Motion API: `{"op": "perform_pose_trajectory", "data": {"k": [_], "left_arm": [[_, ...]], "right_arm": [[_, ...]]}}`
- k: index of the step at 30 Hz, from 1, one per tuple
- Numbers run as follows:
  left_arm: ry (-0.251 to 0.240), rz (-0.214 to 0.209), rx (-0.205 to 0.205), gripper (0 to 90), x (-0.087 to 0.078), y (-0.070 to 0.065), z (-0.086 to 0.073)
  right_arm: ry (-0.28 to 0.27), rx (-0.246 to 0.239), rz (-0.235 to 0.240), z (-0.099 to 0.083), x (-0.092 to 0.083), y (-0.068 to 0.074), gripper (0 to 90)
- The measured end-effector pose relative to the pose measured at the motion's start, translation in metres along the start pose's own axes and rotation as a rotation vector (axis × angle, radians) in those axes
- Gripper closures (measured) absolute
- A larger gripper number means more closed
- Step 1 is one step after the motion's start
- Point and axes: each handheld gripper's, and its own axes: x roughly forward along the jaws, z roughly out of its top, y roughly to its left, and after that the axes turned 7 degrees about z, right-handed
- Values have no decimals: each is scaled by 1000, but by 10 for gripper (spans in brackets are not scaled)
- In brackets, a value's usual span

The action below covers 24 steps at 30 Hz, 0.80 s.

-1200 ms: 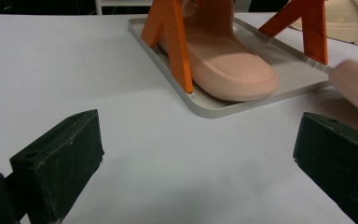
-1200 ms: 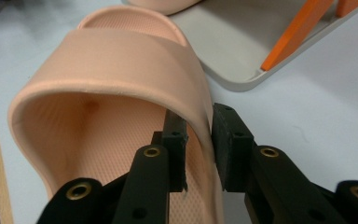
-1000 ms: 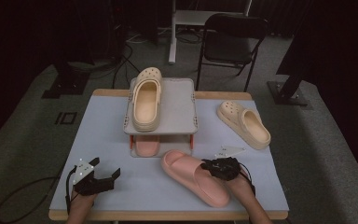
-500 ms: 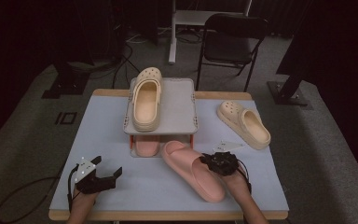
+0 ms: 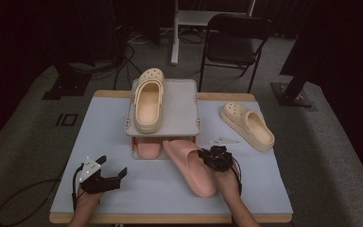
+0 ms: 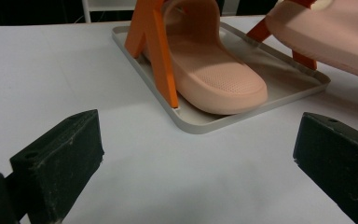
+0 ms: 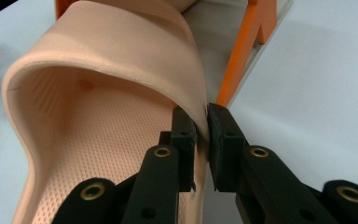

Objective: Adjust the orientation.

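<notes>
A pink slide sandal (image 5: 189, 163) lies at an angle on the table, its toe at the lower shelf of a two-level rack (image 5: 164, 125). My right gripper (image 5: 211, 157) is shut on the edge of its strap, and in the right gripper view the black pads (image 7: 185, 129) pinch the pink slide sandal's (image 7: 121, 84) strap wall. A second pink slide (image 5: 149, 147) rests on the bottom tray (image 6: 242, 116) between orange legs (image 6: 156, 46); that second pink slide (image 6: 209, 70) lies ahead of my open left gripper (image 6: 196, 158). My left gripper (image 5: 106, 176) hovers at the front left with nothing between its jaws.
A beige clog (image 5: 149, 99) sits on the rack's grey top shelf. Another beige clog (image 5: 248, 125) lies on the table at the right, with a small grey plate (image 5: 223, 141) beside it. A black chair (image 5: 234, 38) stands beyond the table.
My right gripper has carried the pink slide forward and to the left, bringing its toe up to the rack's lower shelf. The left gripper has stayed in place.
</notes>
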Motion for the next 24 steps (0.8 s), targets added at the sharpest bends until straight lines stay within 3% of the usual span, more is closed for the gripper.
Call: {"op": "perform_pose_trajectory", "data": {"k": [4, 9, 12, 19, 24], "left_arm": [[0, -6, 4, 15, 1, -1, 1], [0, -9, 9, 15, 2, -2, 1], [1, -9, 8, 15, 2, -1, 1], [1, -10, 5, 15, 2, -1, 1], [3, -9, 4, 15, 3, -2, 0]], "right_arm": [[9, 45, -34, 2, 10, 6, 815], [7, 65, -87, 5, 19, 12, 813], [-7, 90, -80, 7, 21, 13, 792], [5, 80, -60, 3, 30, 18, 727], [4, 67, -42, -3, 25, 21, 660]]}}
